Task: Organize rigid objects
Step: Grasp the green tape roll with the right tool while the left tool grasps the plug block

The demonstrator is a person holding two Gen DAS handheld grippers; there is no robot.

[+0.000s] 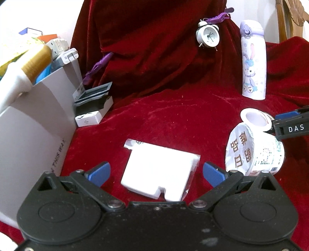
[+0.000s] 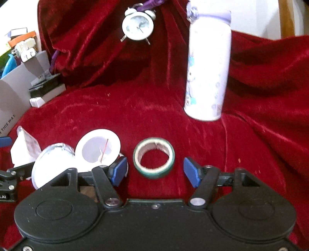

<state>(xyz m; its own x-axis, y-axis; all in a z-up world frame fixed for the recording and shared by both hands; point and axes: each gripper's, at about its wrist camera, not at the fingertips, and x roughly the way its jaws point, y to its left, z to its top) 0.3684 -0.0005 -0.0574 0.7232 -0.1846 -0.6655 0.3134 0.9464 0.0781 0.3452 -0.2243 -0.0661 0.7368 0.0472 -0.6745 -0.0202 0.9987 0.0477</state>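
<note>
Between the spread jaws of the left gripper (image 1: 156, 174), a flat white packet (image 1: 158, 171) in clear wrap lies on the red velvet cloth (image 1: 173, 119) covering the bench, untouched by either blue pad. Just to its right, a foil-lidded yogurt cup (image 1: 255, 150) lies tipped on its side, with a small white-rimmed container (image 1: 255, 119) leaning against its far edge. In the right wrist view, the right gripper (image 2: 155, 170) likewise has its jaws wide apart, flanking a green-edged roll of tape (image 2: 154, 157) that lies flat on the cloth; its left pad sits just beside the white-rimmed container. At the left edge of the bench stands a grey cardboard box (image 1: 34, 123) crammed with assorted items, and a stack of small flat boxes (image 1: 93, 106) rests against its far corner. Farther back, a lavender flask (image 1: 253, 61) printed with a cartoon rabbit stands upright, and a white twin-bell alarm clock (image 1: 208, 35) sits against the draped backdrop, where purple clips (image 1: 220, 17) pinch the fabric.
</note>
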